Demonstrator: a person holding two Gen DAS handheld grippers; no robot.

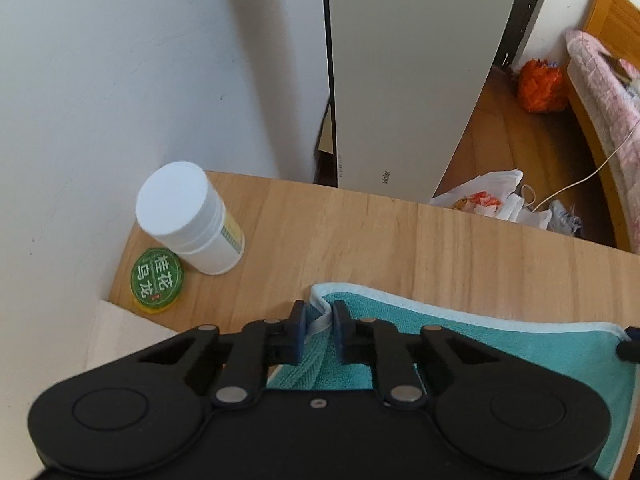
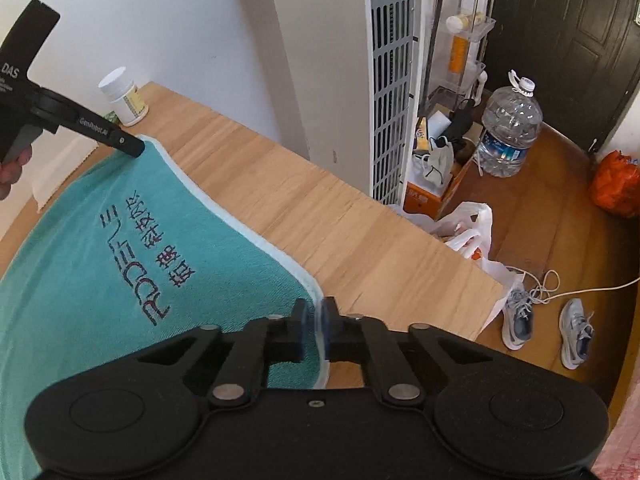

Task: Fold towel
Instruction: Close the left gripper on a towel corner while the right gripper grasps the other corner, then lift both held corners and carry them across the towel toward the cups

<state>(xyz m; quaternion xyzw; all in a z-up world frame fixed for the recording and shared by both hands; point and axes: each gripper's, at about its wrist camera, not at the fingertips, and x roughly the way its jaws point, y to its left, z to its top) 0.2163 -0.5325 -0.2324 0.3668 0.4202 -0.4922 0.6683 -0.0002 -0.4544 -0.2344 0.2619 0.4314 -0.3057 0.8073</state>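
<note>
Starting at the left, the white bottle (image 1: 192, 216) and green lid (image 1: 157, 280) stand near the towel (image 2: 120, 248) corner, so a wide swing could topple them. The left gripper (image 1: 320, 320) pinches that corner; the right gripper (image 2: 316, 320) pinches the other, and an uneven lift could skew the fold. Lying on the table (image 2: 320, 216), the towel's long axis runs between the grippers.

The towel (image 2: 100, 248) runs off the left edge and hides under the gripper body.
</note>
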